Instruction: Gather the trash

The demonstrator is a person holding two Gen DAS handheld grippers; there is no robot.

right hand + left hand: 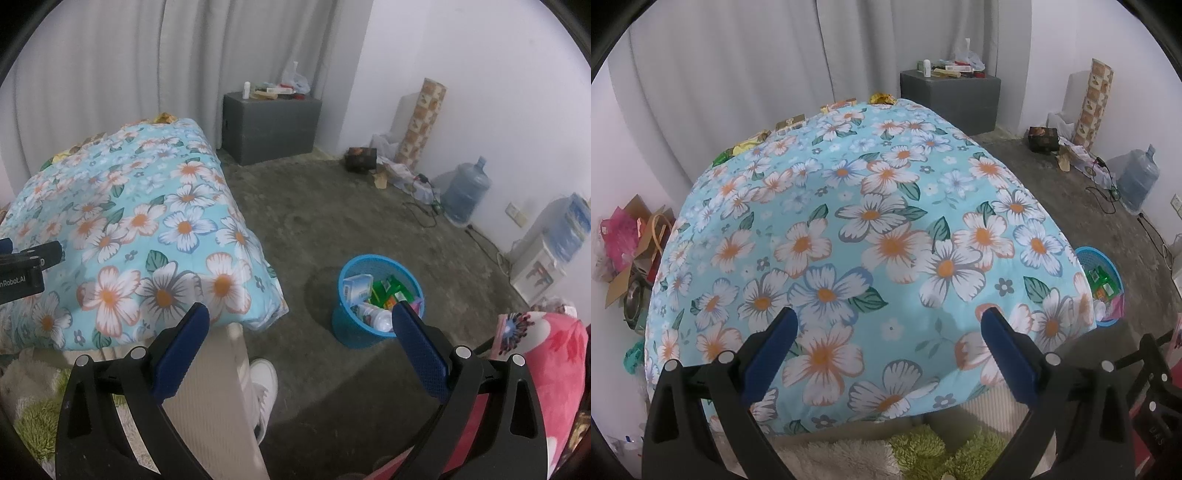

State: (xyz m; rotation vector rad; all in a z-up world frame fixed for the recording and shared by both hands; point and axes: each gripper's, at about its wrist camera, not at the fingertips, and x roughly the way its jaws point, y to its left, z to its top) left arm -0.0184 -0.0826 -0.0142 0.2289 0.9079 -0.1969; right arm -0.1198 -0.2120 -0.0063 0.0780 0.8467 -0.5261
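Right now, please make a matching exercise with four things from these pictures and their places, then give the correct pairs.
Things:
1. blue basket
2. water jug
3. white bottle
4. wrappers

Places:
A. on the grey box
B. far edge of the floral blanket
C. floor beside the bed, holding trash
D. floor by the right wall

Pairs: 1-C, 2-D, 3-A, 4-B
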